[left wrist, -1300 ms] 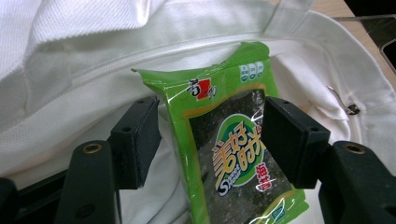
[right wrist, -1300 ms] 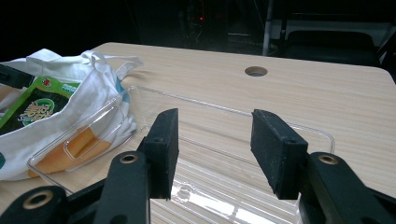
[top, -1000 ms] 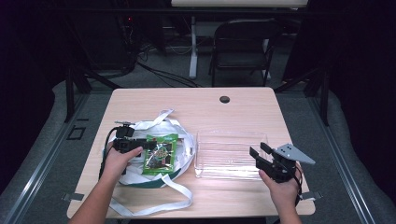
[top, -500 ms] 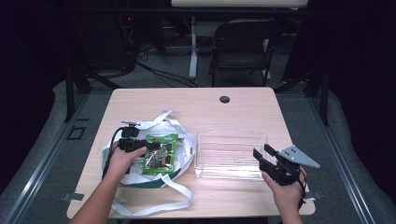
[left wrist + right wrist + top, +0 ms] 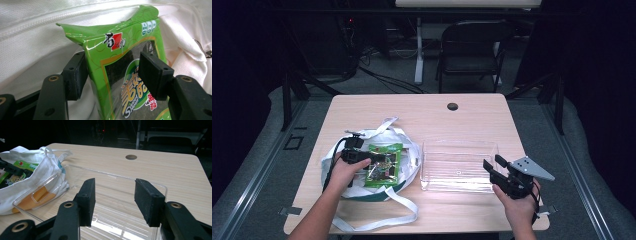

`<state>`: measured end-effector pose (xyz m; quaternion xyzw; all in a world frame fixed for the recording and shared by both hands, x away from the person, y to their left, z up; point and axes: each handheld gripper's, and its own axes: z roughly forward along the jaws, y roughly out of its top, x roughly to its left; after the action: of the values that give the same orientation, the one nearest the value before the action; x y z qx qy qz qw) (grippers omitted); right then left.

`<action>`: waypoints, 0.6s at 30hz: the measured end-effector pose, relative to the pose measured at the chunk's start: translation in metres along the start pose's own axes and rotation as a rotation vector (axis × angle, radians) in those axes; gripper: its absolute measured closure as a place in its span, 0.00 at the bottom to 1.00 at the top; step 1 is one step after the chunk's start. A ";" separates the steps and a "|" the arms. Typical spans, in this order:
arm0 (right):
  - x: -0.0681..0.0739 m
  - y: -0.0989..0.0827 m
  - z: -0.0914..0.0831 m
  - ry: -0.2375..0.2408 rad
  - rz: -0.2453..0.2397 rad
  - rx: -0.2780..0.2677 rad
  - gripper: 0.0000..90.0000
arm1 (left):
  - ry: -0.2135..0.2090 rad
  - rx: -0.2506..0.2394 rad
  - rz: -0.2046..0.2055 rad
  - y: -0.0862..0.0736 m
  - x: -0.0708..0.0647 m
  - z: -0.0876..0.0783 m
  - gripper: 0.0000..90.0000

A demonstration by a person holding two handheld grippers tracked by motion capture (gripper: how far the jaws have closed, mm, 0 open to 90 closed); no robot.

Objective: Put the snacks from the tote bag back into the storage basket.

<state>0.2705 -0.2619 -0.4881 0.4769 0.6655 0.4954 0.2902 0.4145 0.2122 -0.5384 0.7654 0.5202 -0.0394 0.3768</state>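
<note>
Seaweed pack (image 5: 125,75) sits btwn left gripper (image 5: 112,72) jaws, just been closing; right gripper (image 5: 115,200) spread.

green snack packet (image 5: 130,82) cut off at bottom edge

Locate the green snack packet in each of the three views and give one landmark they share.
High view: green snack packet lies left of centre, on the white bag.
Left gripper view: packet stands centre, between the fingers.
Right gripper view: packet at the far left edge.
Shared landmark: the white bag under it.
</note>
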 end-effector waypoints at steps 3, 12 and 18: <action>0.000 0.000 0.000 0.001 0.002 -0.003 0.57 | -0.016 0.009 -0.009 -0.001 0.001 0.001 0.46; 0.001 0.000 0.000 0.003 0.001 -0.004 0.57 | -0.031 0.019 -0.019 -0.001 0.003 0.003 0.46; 0.000 0.000 0.000 0.001 -0.002 -0.002 0.57 | -0.026 0.018 -0.020 -0.001 0.002 0.003 0.46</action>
<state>0.2704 -0.2616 -0.4882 0.4757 0.6657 0.4960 0.2908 0.4156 0.2125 -0.5419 0.7630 0.5225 -0.0580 0.3761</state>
